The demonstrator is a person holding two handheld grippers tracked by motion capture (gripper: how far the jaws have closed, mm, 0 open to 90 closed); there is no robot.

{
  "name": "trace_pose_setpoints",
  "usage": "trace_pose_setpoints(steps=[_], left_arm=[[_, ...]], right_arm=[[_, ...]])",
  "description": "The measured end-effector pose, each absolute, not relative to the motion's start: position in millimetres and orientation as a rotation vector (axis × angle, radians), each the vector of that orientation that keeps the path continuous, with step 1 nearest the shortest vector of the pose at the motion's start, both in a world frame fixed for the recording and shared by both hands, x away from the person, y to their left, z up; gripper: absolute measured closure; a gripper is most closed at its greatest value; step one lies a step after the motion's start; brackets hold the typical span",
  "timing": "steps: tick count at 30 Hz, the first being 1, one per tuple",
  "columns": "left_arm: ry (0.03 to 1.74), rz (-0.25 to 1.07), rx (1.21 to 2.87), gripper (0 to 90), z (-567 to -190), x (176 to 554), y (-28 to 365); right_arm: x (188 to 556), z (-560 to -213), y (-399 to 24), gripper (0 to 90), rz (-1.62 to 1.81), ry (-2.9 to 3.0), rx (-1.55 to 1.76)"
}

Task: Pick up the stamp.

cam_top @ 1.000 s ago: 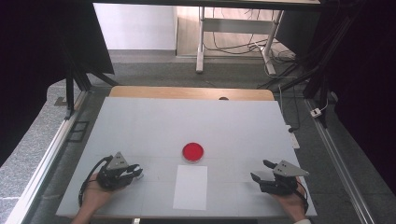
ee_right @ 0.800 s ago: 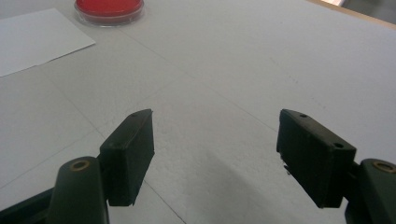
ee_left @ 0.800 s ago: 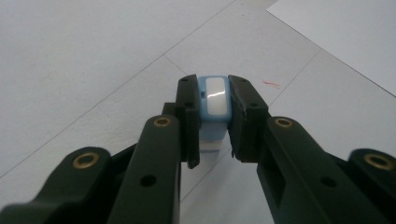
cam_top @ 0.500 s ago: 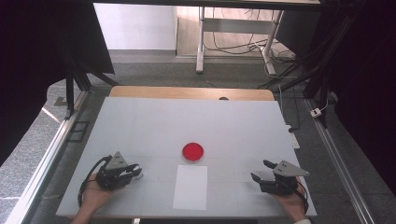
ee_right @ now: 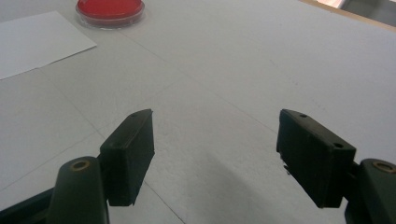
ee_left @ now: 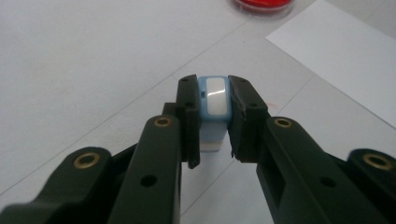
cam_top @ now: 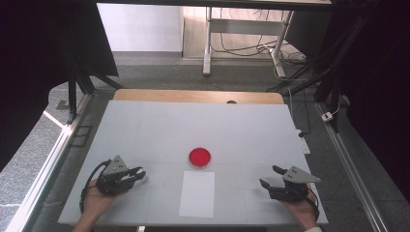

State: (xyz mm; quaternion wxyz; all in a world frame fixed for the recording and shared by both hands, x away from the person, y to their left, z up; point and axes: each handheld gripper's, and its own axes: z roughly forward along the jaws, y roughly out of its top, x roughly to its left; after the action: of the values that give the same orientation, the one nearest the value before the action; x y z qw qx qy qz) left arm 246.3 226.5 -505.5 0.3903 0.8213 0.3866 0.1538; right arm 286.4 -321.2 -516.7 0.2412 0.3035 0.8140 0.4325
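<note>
Two grippers are resting near the table's six o'clock edge, one in each hand. Between them a white paper sheet is lying flat, reaching almost to that near edge. At twelve o'clock from the sheet, just beyond its far end, a round red dish is sitting near the table's middle; nothing is standing between either gripper and it.

At about eight o'clock from the dish, the left gripper is clenching a small pale-blue block with a white face; in the left gripper view both black pads are pressing its sides, and the block is standing on the tabletop. Its jaws are pointing toward three o'clock, at the sheet's left border.

At about four o'clock from the dish, the right gripper is lying released, its jaws spread wide with only bare tabletop between them, pointing toward ten o'clock.

Beyond the dish, the white surface is running open up to a wooden strip along the twelve o'clock edge. Both side edges are lying well apart from the grippers.
</note>
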Motion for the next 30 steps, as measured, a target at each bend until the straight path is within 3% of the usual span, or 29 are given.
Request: trace_pose_setpoints(steps=[17,30], left_arm=[[0.964,0.355,1.925,75.1,-489.8,249.2,227.9],[0.928,0.34,1.894,75.1,-479.4,255.2,216.6]], right_arm=[[286.7,-515.7,-319.1,27.5,1.183,2.206,0.841],[285.7,-513.9,-316.9,28.3,1.193,2.195,0.835]])
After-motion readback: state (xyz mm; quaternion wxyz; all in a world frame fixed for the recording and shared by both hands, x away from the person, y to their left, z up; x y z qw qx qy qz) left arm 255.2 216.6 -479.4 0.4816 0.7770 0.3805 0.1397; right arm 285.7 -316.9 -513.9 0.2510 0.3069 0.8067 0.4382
